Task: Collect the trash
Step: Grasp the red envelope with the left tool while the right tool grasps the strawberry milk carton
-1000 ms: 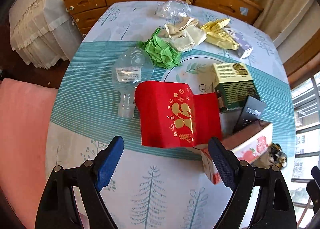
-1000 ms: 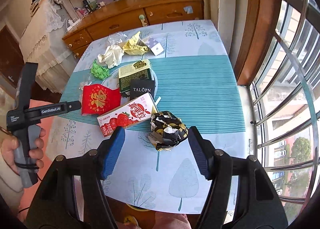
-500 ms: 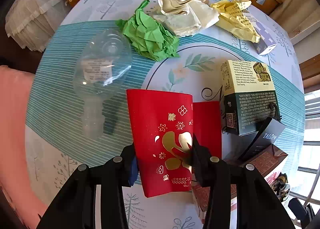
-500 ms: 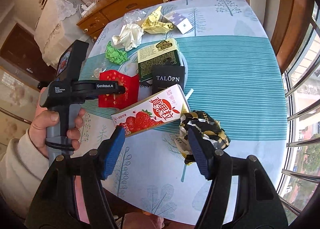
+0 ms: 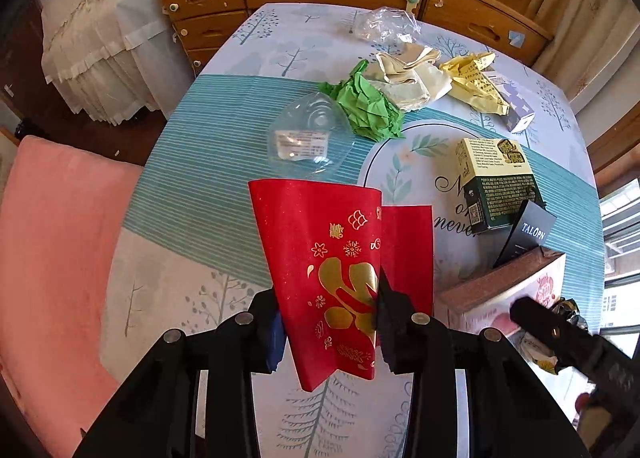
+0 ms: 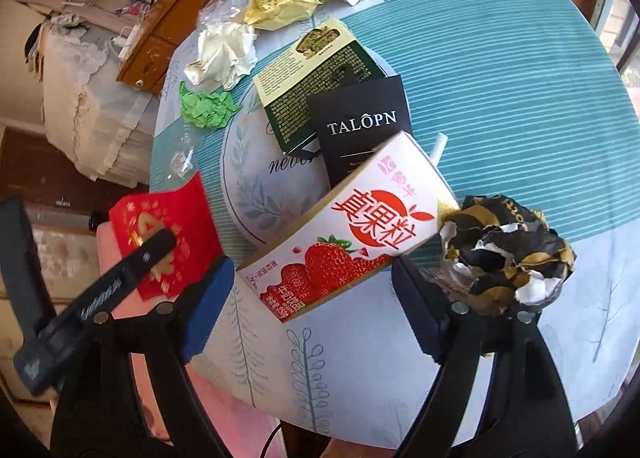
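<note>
1. Left gripper (image 5: 330, 322): jaws have just been closing and now clamp the red envelope (image 5: 332, 278), which hangs between the pads above the table (image 5: 188, 186), bent into a curve.
2. Right gripper (image 6: 312, 298): jaws have just been opening and stand wide on either side of the strawberry milk carton (image 6: 352, 234); the pads are not pressing on it. Carton lies on its side on the table, straw end away from the camera.
3. Crumpled black-and-gold wrapper (image 6: 508, 254): just beside the carton, by the right-hand finger. Uncollected.
4. Black TALOPN card (image 6: 360, 126): leaning on the green box (image 6: 316, 74), behind the carton. Both uncollected.
5. Green paper wad (image 5: 368, 106), cream paper wad (image 5: 408, 78), yellow paper wad (image 5: 472, 82), clear plastic bag (image 5: 384, 24), clear bottle (image 5: 308, 134), small white box (image 5: 516, 110): spread over the far half of the table. Uncollected.
6. Bin or bag for trash: none in view.
7. Progress, as judged: early. One item lifted, one about to be gripped, the rest remains.
</note>
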